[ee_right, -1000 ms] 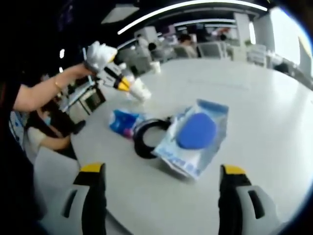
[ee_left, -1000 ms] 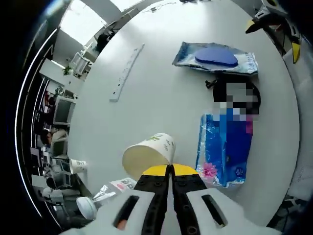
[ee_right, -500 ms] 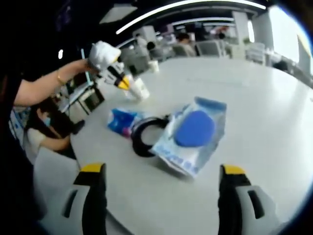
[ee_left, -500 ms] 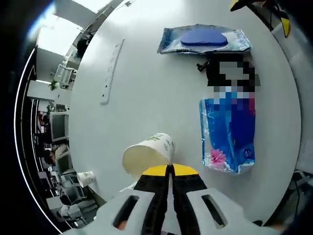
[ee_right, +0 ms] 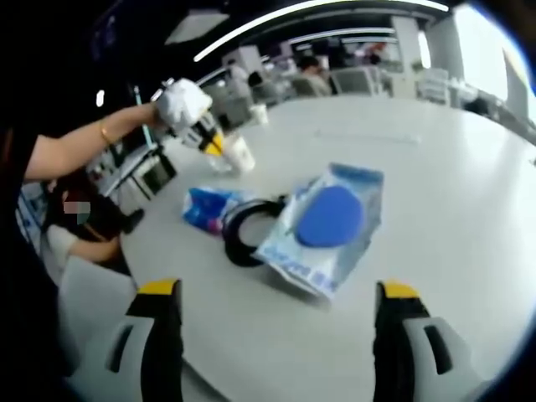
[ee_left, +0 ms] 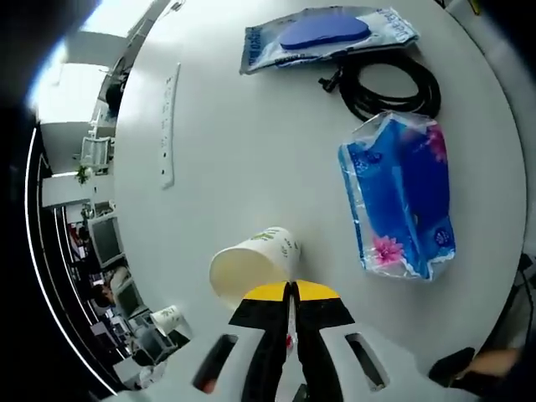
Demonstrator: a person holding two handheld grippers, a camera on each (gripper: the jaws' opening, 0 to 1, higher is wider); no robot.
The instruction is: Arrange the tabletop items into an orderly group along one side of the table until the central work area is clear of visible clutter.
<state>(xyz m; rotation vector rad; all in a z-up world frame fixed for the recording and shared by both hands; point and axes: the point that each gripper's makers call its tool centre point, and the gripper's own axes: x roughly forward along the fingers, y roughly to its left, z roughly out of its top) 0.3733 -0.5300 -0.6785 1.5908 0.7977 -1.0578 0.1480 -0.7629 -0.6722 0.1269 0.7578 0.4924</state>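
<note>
Left gripper [ee_left: 289, 293]: yellow-tipped jaws pressed together on the rim of a paper cup [ee_left: 254, 265], which is held above the table [ee_left: 251, 159] with its open mouth tipped toward the camera; green print on its side. In the right gripper view the same cup [ee_right: 239, 153] sits in the left gripper [ee_right: 216, 146], raised over the far left edge of the table [ee_right: 469, 218], a gloved hand [ee_right: 182, 102] on the tool. Right gripper [ee_right: 279, 297]: jaws spread wide, nothing between them, hovering off the near edge. On the table, left gripper view: a blue tissue pack [ee_left: 400, 194] with a pink flower print, lying near the right edge; just beyond it a coil of black cable [ee_left: 389, 80], touching or nearly touching the pack; beyond that a clear bag [ee_left: 328, 36] with a blue oval pad inside, its edge overlapping the cable. A long white strip [ee_left: 167, 126] lies flat well apart from these, toward the left edge. Right gripper view: bag [ee_right: 322, 228] nearest, resting partly on the cable [ee_right: 243, 230], tissue pack [ee_right: 205, 208] behind it toward the left edge. A second paper cup [ee_left: 170, 318] stands off the table among blurred office furniture.
</note>
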